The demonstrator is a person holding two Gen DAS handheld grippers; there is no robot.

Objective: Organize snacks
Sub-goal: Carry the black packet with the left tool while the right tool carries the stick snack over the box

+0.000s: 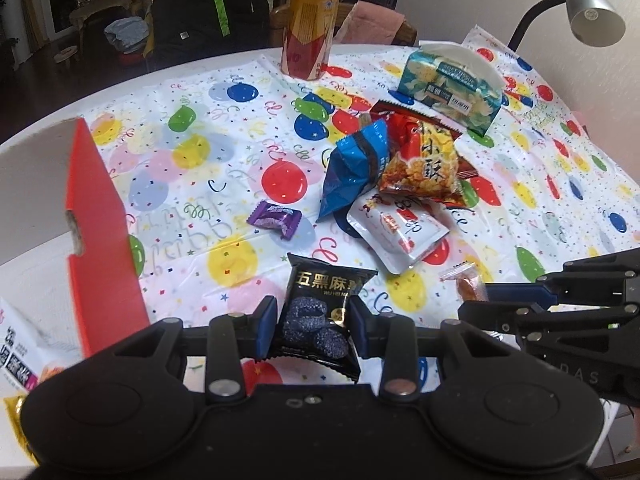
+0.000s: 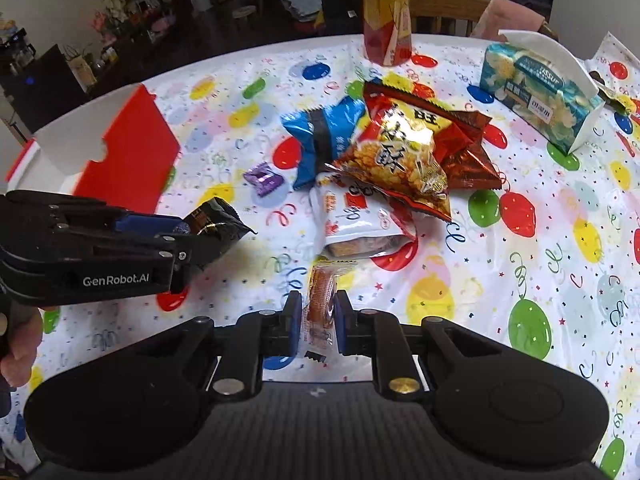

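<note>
Low in centre frame, left gripper (image 1: 312, 326) clamped on black sesame packet (image 1: 320, 316); right gripper (image 2: 318, 318) closed round orange candy (image 2: 320, 300), seemingly pinching thin wrapper only; could slip free before reaching red box (image 2: 128, 148), upper left

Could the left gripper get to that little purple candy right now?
Probably not yet. The left gripper is already shut on the black sesame snack packet, so its fingers are occupied. The purple candy itself lies alone on the tablecloth, nothing blocking the approach.
</note>
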